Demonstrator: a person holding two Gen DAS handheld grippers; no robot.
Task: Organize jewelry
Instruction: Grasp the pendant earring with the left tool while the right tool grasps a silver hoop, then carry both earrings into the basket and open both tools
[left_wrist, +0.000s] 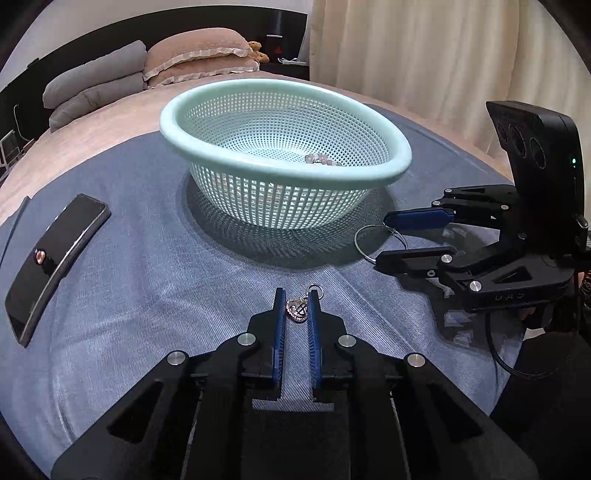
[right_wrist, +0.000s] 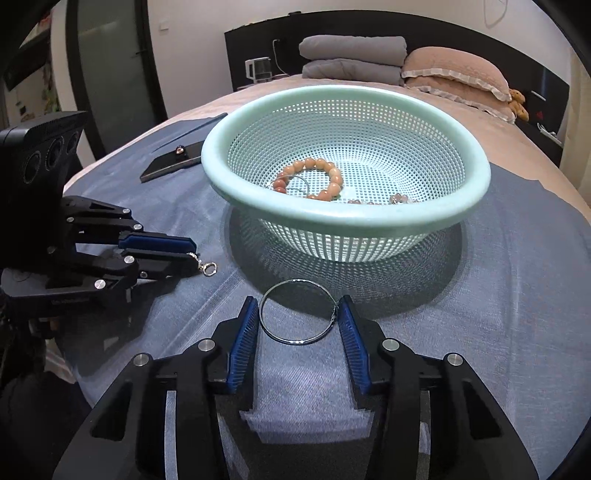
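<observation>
On the blue cloth (right_wrist: 498, 314) stands the green basket (right_wrist: 476, 162), with a bead bracelet (right_wrist: 334, 177) inside. The right gripper (right_wrist: 297, 319) has its jaws apart around a wire hoop (right_wrist: 295, 341). The left gripper (left_wrist: 297, 308) is clamped on a small pendant (left_wrist: 297, 309) near the cloth's front edge.

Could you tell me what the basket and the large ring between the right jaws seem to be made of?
Basket: apparently matte, pale green moulded plastic, with a smooth thick rim and a regular grid of holes. Ring: probably polished silvery metal wire, thin with bright glints.
</observation>
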